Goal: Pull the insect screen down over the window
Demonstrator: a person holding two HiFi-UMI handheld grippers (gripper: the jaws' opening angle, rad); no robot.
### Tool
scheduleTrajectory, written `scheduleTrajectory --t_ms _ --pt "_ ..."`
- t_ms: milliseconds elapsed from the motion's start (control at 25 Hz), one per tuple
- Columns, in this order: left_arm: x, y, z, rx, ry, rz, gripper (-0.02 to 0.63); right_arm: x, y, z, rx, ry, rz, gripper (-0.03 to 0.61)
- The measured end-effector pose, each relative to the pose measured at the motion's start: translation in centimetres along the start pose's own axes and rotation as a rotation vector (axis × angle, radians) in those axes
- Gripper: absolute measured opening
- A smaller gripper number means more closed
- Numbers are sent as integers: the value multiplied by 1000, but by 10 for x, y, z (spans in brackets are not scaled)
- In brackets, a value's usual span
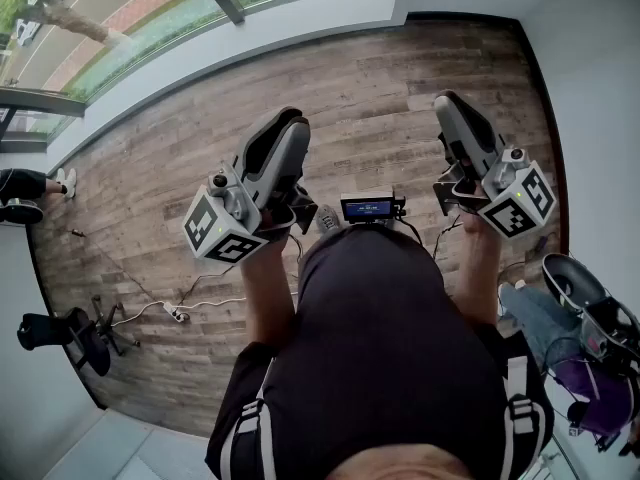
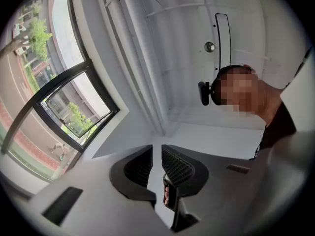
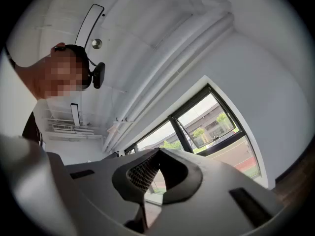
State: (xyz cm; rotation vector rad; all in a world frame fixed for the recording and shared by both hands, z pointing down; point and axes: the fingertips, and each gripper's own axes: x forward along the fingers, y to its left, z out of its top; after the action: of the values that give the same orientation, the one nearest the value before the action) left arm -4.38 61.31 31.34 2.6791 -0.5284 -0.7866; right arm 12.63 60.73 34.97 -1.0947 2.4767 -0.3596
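The window (image 1: 150, 28) runs along the far wall at the top left of the head view, with a dark frame and a street outside. No insect screen is discernible in any view. My left gripper (image 1: 283, 128) is held up in front of me; its jaws stand a narrow gap apart with nothing between them (image 2: 157, 149). My right gripper (image 1: 452, 108) is raised beside it, its jaw tips meeting with nothing held (image 3: 158, 151). Both gripper views look up at the white ceiling, with the window (image 2: 69, 107) at the left of one and the window (image 3: 206, 117) at the right of the other.
A wooden floor (image 1: 380, 98) lies below. An office chair (image 1: 70, 333) and a cable with a power strip (image 1: 180, 315) are at the left. Another person's legs (image 1: 25, 183) show at the left edge. Bags and gear (image 1: 590, 318) sit at the right. White ceiling pipes (image 2: 142, 58) run overhead.
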Motion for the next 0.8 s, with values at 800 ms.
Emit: scheduleTrajectory --t_ms 800 --pt "-46 43 -18 6 -1 83 51 28 -10 -57 30 31 33 6"
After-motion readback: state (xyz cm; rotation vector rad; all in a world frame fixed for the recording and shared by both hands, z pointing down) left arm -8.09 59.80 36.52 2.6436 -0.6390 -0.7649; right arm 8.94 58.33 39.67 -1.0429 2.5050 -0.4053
